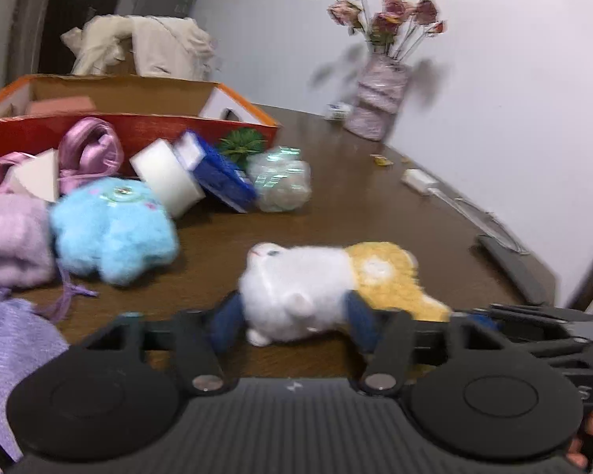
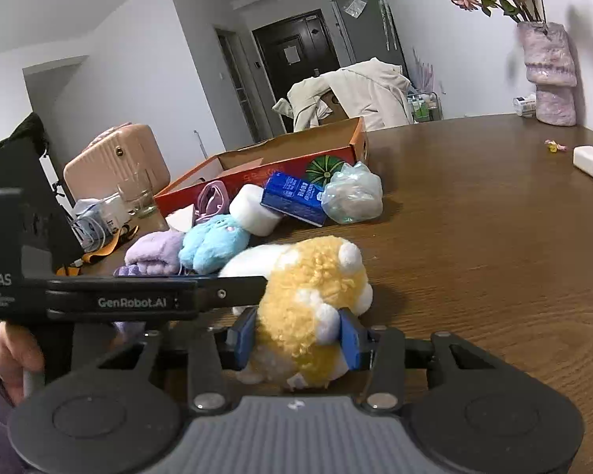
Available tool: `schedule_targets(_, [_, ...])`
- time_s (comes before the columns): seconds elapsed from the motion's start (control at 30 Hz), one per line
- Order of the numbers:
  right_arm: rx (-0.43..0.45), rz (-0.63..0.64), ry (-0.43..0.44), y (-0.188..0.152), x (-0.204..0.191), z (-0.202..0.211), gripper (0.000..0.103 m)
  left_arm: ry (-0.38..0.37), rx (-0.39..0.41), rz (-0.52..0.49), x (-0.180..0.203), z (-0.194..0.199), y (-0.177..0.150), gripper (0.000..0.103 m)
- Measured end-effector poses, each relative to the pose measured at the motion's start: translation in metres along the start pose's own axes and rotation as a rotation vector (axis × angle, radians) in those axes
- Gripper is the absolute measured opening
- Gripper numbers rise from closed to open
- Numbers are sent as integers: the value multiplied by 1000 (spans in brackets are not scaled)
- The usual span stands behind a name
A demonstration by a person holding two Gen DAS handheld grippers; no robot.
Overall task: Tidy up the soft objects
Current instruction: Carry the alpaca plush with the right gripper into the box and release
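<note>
I have the white-and-yellow plush (image 2: pixel 316 308) lying on the desk (image 2: pixel 494 237), in front of the pile by the orange box (image 2: pixel 328 154). My right tongs (image 2: pixel 296 339) are clenched on its yellow end, blue pads dug into the fur. My left tongs (image 1: pixel 296 316) straddle the white end with pads touching the fur on both sides; I can't tell whether they truly squeeze yet.

To do this well, I judge I should firm up the left grip first, then raise both ends together so the soft body doesn't sag or twist, and carry it level over the box's near wall.

Count of what I see: one white-and-yellow plush, one blue plush (image 1: pixel 110 229), one lilac knit piece (image 1: pixel 12 237), one pink ribbon bundle (image 1: pixel 91 150), one white foam roll (image 1: pixel 166 181), one blue carton (image 1: pixel 221 173), one crumpled clear bag (image 1: pixel 282 181)
</note>
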State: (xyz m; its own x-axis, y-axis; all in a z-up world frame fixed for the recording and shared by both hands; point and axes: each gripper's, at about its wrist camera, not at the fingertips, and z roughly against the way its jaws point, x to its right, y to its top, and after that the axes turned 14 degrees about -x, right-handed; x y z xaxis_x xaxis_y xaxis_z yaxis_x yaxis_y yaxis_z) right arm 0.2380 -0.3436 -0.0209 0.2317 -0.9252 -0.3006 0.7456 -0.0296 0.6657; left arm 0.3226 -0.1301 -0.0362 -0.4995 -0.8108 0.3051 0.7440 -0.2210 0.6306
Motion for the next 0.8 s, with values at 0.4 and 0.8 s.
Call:
schedule_targets(0.4, [101, 108, 30, 104, -19, 15, 41, 79, 98, -32, -1, 51, 92, 49])
schedule_targets(0.8, [-11, 90, 26, 271, 17, -134, 42, 139, 43, 60, -111, -40, 246, 47])
